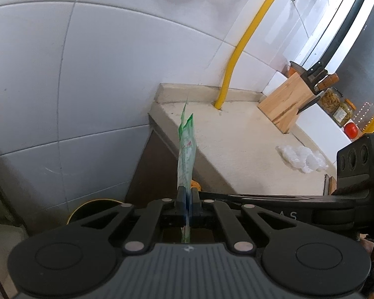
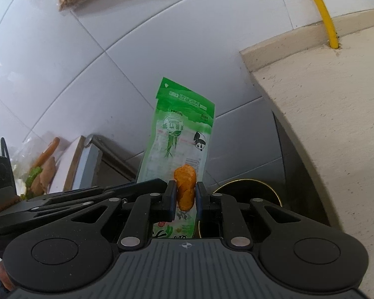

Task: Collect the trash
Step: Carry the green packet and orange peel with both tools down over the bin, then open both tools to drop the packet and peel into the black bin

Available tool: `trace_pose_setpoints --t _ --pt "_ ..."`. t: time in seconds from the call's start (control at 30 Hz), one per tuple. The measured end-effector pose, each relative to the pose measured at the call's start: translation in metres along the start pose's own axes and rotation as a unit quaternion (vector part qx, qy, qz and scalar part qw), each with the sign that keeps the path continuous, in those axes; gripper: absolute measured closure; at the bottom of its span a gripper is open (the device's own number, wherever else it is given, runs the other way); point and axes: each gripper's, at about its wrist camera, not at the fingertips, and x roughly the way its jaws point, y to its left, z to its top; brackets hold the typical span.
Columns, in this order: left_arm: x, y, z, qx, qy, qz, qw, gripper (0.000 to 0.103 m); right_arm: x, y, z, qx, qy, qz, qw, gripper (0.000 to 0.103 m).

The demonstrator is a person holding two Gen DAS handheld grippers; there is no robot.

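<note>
Grippers side by side, each pinching trash.
Left gripper (image 1: 187, 199) clamps a green wrapper (image 1: 186, 149); right gripper (image 2: 185, 194) squeezes an orange scrap (image 2: 185, 186), bin (image 2: 249, 186) just beyond.

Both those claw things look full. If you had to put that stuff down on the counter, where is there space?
The counter is bare along its near edge, from the yellow pipe at the wall down to the crumpled clear plastic. It is crowded on the right: the knife block, then the jars behind it.
</note>
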Motion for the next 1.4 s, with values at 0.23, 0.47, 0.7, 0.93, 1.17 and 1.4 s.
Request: trace_pose_setpoints --t 0.23,0.47,0.7,0.93,1.17,1.4 --pt "0.008 0.014 -0.002 0.002 0.015 0.014 0.9998 0.103 0.020 0.007 -0.004 -0.001 0.014 -0.016 1.000 0.081" --pt "0.023 0.025 -0.001 0.001 0.037 0.024 0.9990 0.103 0.038 0.006 -0.005 0.007 0.025 -0.027 0.999 0.081" --pt "0.046 0.041 -0.002 -0.019 0.074 0.088 0.9932 0.103 0.063 -0.003 -0.008 0.009 0.044 -0.041 0.998 0.081" --pt "0.090 0.059 0.007 -0.047 0.124 0.135 0.9818 0.093 0.109 -0.030 -0.013 0.008 0.077 -0.069 0.995 0.080" --pt "0.110 0.065 0.001 -0.038 0.157 0.173 0.9715 0.092 0.164 -0.060 -0.027 0.036 0.115 -0.086 0.989 0.066" --pt "0.106 0.070 0.008 -0.048 0.139 0.177 0.9733 0.088 0.152 -0.059 -0.030 0.049 0.106 -0.105 0.988 0.049"
